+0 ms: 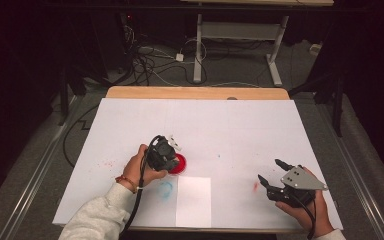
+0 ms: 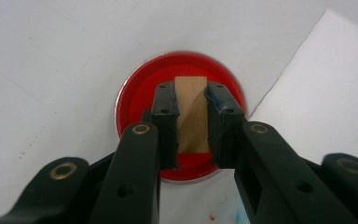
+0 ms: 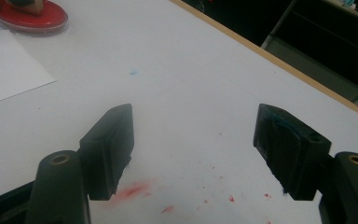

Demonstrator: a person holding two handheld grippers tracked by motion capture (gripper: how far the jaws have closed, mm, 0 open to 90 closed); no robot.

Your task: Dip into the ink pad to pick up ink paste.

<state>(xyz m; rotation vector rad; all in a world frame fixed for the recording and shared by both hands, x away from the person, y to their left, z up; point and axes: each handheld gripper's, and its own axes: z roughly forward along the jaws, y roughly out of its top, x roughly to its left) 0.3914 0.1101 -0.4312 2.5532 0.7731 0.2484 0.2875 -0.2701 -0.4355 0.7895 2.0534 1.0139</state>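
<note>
A round red ink pad (image 1: 181, 165) lies left of centre on the white-covered table (image 1: 230, 125). My left gripper (image 1: 172, 156) points down at it, shut on a small wooden block (image 2: 192, 112). In the left gripper view the block stands over the red pad (image 2: 137, 95), between the two black jaws of the left gripper (image 2: 191, 93); whether it touches the pad I cannot tell. My right gripper (image 1: 269, 170) rests at the front right, open with nothing between its jaws. The right gripper (image 3: 196, 116) hovers low over the table, with the red pad (image 3: 30, 21) far off at the upper left.
A loose white sheet of paper (image 1: 194, 200) lies at the front edge, just right of the pad; its corner (image 2: 326, 84) is beside the pad. A blue smear (image 1: 166, 189) and a red smear (image 1: 255, 186) mark the cover. Cables and a desk frame (image 1: 275, 55) stand beyond the table.
</note>
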